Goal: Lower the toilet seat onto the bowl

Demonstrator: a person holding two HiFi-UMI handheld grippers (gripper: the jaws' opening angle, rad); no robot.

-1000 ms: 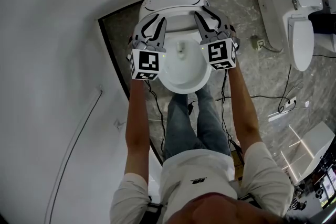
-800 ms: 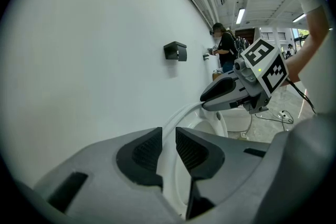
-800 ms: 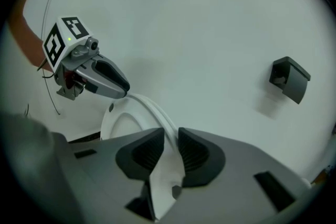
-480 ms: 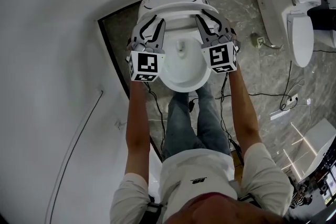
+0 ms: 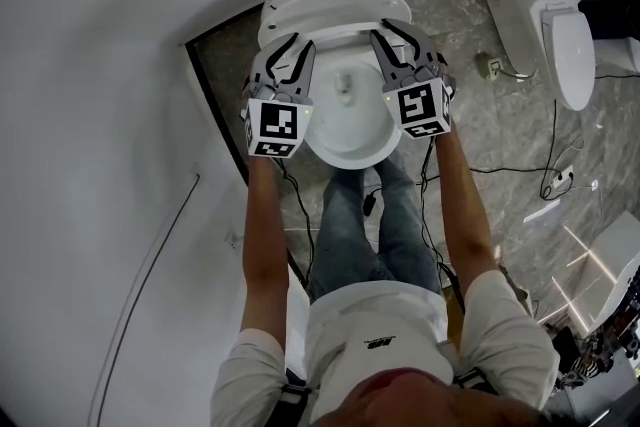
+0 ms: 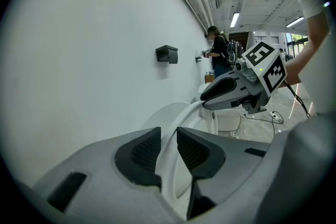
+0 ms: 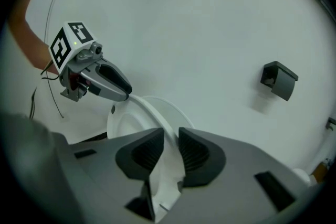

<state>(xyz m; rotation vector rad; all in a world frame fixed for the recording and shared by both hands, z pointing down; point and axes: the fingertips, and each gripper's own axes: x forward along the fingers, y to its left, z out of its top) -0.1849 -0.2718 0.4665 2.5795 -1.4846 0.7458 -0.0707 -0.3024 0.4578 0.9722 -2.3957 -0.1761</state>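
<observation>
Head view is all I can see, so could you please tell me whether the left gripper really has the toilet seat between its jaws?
Observer: Yes. In the left gripper view the toilet seat has its rim between the pads of the left gripper, which press on both faces.
Operator: Thank you. Is anything mounted nearby?
Observer: A black box is fixed to the white wall, higher than the seat.
Operator: And is anyone else around?
Observer: One person stands farther along that wall.
</observation>
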